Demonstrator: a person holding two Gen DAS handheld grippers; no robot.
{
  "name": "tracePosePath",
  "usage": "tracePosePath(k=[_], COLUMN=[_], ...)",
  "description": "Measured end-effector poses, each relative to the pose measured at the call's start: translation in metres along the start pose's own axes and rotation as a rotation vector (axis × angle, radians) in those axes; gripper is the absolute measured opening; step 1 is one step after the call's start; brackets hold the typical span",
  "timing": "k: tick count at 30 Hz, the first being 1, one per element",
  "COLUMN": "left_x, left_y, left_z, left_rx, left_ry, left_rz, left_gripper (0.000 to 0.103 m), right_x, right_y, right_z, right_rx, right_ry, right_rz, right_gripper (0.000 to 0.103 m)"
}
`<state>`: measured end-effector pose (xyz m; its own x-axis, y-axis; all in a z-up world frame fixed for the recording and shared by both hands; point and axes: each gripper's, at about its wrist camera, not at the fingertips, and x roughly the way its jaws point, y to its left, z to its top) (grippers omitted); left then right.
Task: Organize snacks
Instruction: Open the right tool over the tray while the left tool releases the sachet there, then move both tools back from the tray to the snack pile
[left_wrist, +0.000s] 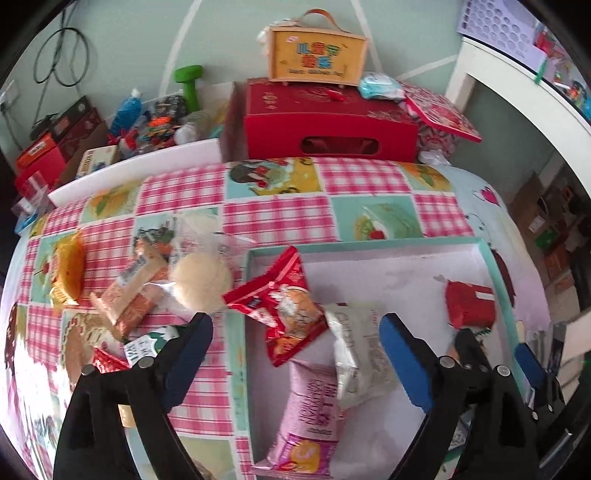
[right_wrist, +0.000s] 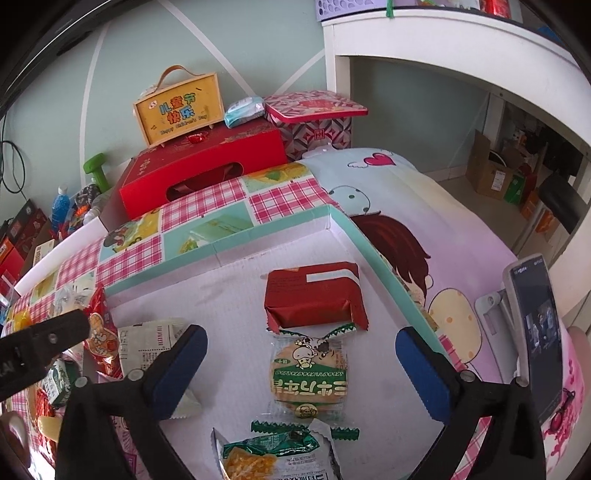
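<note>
In the left wrist view, the left gripper (left_wrist: 295, 354) stands wide at the bottom of the frame, with nothing pressed between its blue pads (left_wrist: 188, 365). Under the gap lie three snacks inside the shallow teal-rimmed box (left_wrist: 491, 273): a red snack bag (left_wrist: 280, 306) that leans over the box's left wall, a white wrapped snack (left_wrist: 354, 354) just right of it, and a pink packet (left_wrist: 314, 410) toward the lower centre. A red foil packet (left_wrist: 469, 302) sits apart at the right of the box floor. Left of the box, on the pink checked tablecloth (left_wrist: 280, 214), loose snacks wait: a round pale cake in clear wrap (left_wrist: 201, 280), an orange biscuit pack (left_wrist: 129, 295) and a yellow-orange wrapped sweet (left_wrist: 68, 273).

In the right wrist view, the right gripper (right_wrist: 301, 363) is also spread wide and empty. Between its fingers, on the white box floor, lies a round biscuit in a clear green-printed wrapper (right_wrist: 308, 373), untouched by either pad. The red foil packet (right_wrist: 314, 295) lies just above it in the frame, their wrapper ends meeting. A green and silver packet with yellow contents (right_wrist: 269, 450) lies at the bottom edge. The left gripper's dark finger enters from the left edge. A phone on a stand (right_wrist: 535, 339) is at the right edge.

At the top of both views a red gift box (left_wrist: 328, 118) carries a yellow handled case (left_wrist: 317, 55).
</note>
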<state>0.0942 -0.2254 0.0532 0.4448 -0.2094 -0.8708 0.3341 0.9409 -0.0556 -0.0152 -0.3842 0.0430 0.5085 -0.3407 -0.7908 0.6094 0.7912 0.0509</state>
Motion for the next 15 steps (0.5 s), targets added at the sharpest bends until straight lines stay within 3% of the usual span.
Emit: tracePosePath(k=[10, 15], left_x=[0.016, 0.015], left_y=[0.02, 0.026], left_z=[-0.006, -0.009], left_rx=[-0.058, -0.058], left_ry=[0.003, -0.003], left_rz=[0.087, 0.09], left_gripper=[0.097, 0.097], right_x=[0.002, 0.0], right_y=[-0.003, 0.0], right_z=[-0.001, -0.001], right_rx=[0.028, 0.016], right_ry=[0.015, 0.015], right_rz=[0.009, 0.017], right_gripper=[0.103, 0.103])
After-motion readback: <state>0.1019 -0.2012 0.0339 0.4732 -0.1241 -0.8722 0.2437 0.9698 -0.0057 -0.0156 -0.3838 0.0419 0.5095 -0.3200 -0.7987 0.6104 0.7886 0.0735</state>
